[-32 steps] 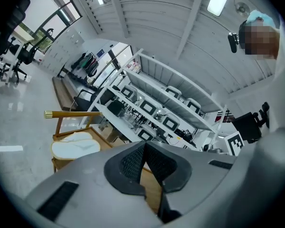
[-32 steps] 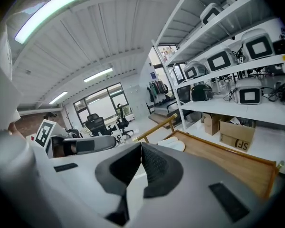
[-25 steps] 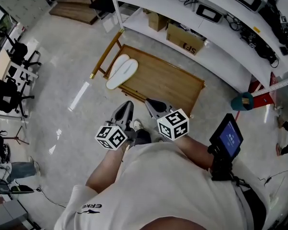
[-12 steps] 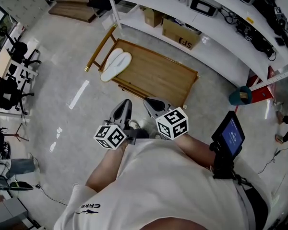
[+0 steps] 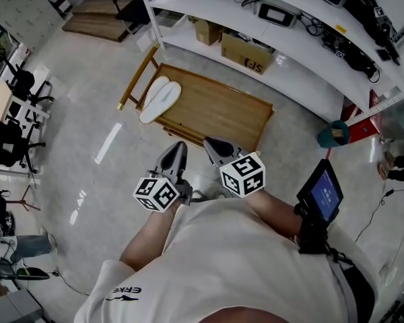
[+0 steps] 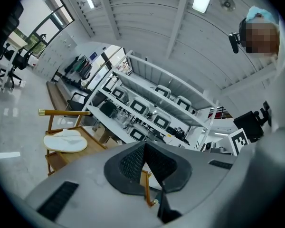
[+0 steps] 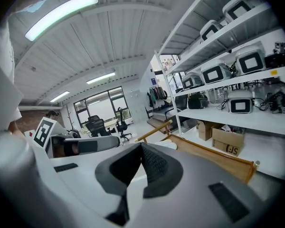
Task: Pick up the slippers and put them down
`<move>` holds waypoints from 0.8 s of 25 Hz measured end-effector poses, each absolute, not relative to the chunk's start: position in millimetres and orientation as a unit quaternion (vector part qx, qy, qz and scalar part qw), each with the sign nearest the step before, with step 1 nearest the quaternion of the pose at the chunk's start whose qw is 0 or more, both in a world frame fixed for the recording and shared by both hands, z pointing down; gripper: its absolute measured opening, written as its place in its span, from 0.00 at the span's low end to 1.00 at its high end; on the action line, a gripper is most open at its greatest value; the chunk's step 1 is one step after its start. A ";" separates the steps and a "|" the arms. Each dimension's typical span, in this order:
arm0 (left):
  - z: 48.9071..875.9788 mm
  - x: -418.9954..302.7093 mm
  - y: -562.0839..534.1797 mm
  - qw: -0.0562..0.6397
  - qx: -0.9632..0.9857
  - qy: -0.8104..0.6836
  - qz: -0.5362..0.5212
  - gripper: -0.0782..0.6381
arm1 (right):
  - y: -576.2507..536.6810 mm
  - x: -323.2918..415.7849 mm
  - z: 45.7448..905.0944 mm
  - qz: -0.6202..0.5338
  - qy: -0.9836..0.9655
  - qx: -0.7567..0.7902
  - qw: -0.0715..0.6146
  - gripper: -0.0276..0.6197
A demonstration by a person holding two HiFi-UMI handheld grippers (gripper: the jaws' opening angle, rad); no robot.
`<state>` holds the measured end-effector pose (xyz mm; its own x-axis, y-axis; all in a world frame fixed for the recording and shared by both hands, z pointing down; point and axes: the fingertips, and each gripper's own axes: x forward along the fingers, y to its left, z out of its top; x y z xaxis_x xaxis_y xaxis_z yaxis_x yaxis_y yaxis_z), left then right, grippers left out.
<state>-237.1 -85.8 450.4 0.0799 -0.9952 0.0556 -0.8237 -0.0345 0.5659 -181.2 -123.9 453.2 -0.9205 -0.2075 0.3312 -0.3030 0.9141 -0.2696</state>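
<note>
A pair of white slippers (image 5: 159,99) lies side by side on the left end of a low wooden table (image 5: 222,116). Both grippers hang well short of the table, close to the person's chest, pointing toward it. My left gripper (image 5: 178,149) is shut with nothing in it, and my right gripper (image 5: 211,144) beside it is shut and holds nothing. In the left gripper view the slippers (image 6: 65,140) show far off to the left of the shut left gripper (image 6: 145,147). In the right gripper view the slippers (image 7: 167,144) peek just above the shut right gripper (image 7: 140,149).
Long white shelves (image 5: 289,52) with cardboard boxes (image 5: 246,54) and devices run behind the table. Office chairs (image 5: 17,86) stand at the far left. A teal object (image 5: 333,134) sits on the floor at the right. Grey floor lies between me and the table.
The table with the slippers has drifted slightly left and up in the head view. Both grippers keep the same stance and stay shut.
</note>
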 end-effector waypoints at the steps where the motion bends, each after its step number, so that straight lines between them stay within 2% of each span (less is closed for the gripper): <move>1: 450.7 -238.6 -84.6 0.238 0.696 -0.653 -0.181 0.12 | -122.9 -182.3 453.0 0.160 -0.966 0.134 0.150 0.05; 20: 451.6 -255.5 -52.4 0.246 0.705 -0.643 -0.171 0.12 | -87.5 -197.1 452.4 0.161 -0.964 0.148 0.153 0.05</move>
<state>-255.5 -52.4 451.6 0.1136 -0.9907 0.0745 -0.8223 -0.0517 0.5667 -197.1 -87.5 452.4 -0.9089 -0.2368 0.3434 -0.3356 0.9040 -0.2648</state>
